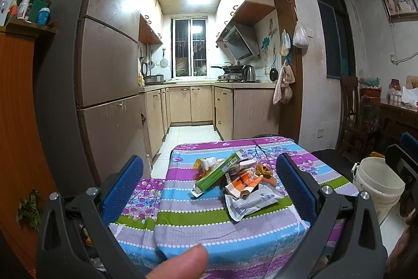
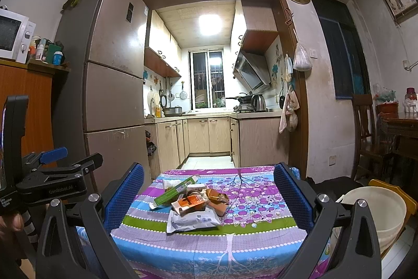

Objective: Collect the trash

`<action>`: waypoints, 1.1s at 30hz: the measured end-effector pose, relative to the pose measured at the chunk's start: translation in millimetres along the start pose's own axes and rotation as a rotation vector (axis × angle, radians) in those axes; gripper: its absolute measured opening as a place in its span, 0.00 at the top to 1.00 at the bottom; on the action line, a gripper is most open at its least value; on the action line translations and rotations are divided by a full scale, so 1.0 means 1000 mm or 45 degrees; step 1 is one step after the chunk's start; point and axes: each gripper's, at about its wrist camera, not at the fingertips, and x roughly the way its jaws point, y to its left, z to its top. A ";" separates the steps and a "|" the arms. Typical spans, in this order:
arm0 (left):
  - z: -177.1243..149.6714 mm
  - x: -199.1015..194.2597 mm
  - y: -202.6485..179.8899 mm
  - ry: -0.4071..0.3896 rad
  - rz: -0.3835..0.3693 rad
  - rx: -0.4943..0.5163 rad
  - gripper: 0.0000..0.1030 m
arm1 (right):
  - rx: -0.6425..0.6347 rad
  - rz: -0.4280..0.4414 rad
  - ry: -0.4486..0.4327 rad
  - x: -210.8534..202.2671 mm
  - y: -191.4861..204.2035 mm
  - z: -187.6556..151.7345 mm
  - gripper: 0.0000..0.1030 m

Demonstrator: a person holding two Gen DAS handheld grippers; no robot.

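Observation:
A pile of trash lies on a small table (image 1: 235, 234) with a striped floral cloth: a green carton (image 1: 218, 172), an orange torn carton (image 1: 244, 181), a white-grey wrapper (image 1: 252, 201) and small scraps. The pile also shows in the right wrist view, with the green carton (image 2: 175, 190), orange carton (image 2: 192, 203) and wrapper (image 2: 193, 220). My left gripper (image 1: 209, 187) is open and empty, held above and before the pile. My right gripper (image 2: 209, 196) is open and empty, at the table's near side. The left gripper's body (image 2: 57, 174) shows at the left of the right wrist view.
A white bucket (image 1: 376, 183) stands on the floor right of the table, also in the right wrist view (image 2: 376, 213). A fridge (image 1: 104, 64) stands at the left. A wooden chair (image 2: 365, 132) and a side table (image 2: 399, 127) are at the right. The kitchen lies beyond.

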 end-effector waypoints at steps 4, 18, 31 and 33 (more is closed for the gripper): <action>0.001 0.001 0.001 0.002 0.000 0.001 0.05 | -0.001 0.000 -0.001 0.000 0.000 0.000 0.04; 0.001 0.001 0.000 0.005 0.001 0.002 0.05 | 0.004 0.002 0.009 0.002 -0.003 -0.001 0.04; -0.005 0.041 0.026 0.102 0.030 0.015 0.05 | 0.012 0.010 0.076 0.019 -0.009 -0.016 0.04; -0.012 0.063 0.043 0.158 0.059 0.011 0.05 | 0.020 0.018 0.103 0.027 -0.012 -0.021 0.04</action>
